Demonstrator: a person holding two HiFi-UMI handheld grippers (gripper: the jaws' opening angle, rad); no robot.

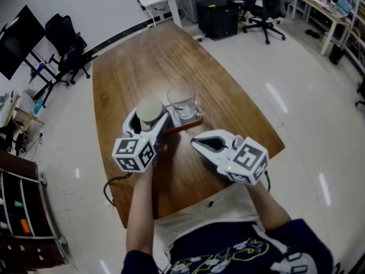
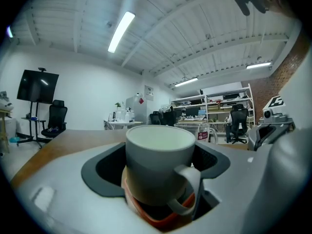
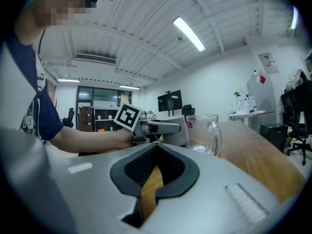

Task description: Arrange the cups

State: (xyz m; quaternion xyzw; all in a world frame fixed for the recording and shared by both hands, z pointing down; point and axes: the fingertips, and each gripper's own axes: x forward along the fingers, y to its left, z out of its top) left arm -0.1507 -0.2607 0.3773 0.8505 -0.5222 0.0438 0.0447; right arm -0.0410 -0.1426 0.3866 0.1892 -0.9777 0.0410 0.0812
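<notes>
The mug (image 2: 161, 165) is grey, the glass cup (image 1: 182, 99) clear, the tray (image 2: 152, 222) orange-red, the counter (image 1: 142, 67) brown with wood grain.

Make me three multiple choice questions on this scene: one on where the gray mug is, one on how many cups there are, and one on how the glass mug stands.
1. Where is the gray mug?
A. between the jaws of the left gripper
B. on a chair
C. on the floor

2. How many cups are at the table?
A. one
B. two
C. four

3. How does the glass mug stand?
A. on its side
B. upside down
C. upright

Answers:
1 A: the left gripper view shows the gray mug right between that gripper's two jaws.
2 B: the head view shows only the gray mug and the glass mug there.
3 C: its open mouth faces up and its handle sticks out sideways.
</notes>
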